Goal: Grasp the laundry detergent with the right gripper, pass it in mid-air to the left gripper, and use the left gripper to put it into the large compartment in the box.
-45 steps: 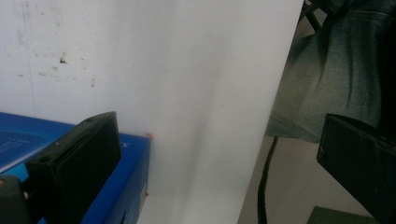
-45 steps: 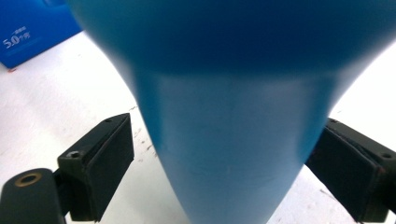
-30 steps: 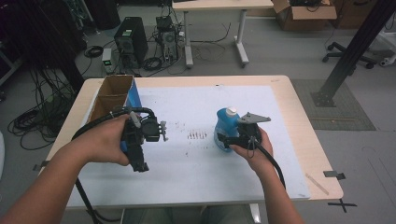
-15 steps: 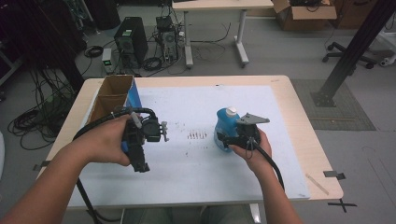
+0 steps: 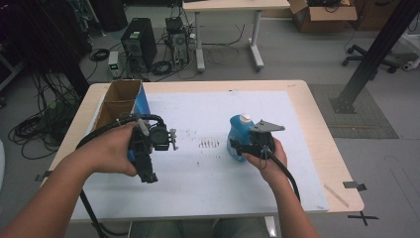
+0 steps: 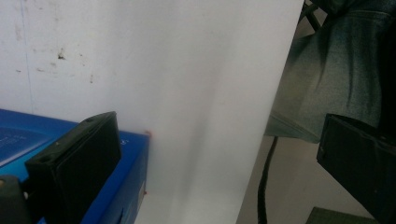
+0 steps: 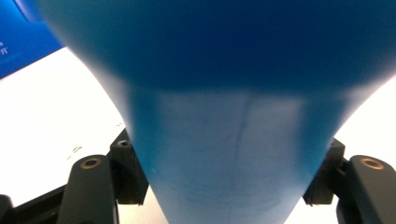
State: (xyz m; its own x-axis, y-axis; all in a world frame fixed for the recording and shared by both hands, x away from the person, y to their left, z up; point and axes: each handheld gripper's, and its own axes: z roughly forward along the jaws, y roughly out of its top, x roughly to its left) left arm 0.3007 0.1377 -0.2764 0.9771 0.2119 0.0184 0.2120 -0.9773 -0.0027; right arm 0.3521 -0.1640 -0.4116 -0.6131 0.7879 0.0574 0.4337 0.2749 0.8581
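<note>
On the white-sheeted counter [image 5: 307,148], right of centre, stands a smooth blue plastic bottle [image 5: 238,140] with a white cap, the right tongs [image 5: 236,148] closing around its waist, jaws against both sides. Left tongs [image 5: 148,174] gape, released, beside a blue box edge. An open cardboard box [image 5: 119,101] sits far left; the bottle's near side is hidden by the hand.

A light wooden surface [image 5: 317,124] carries a white sheet [image 5: 218,114] over most of its top (dark specks mark its middle). On the sheet stand a blue bottle [image 5: 238,136] with a white cap and, at the far left, an open cardboard box [image 5: 119,101] with a blue side.
</note>
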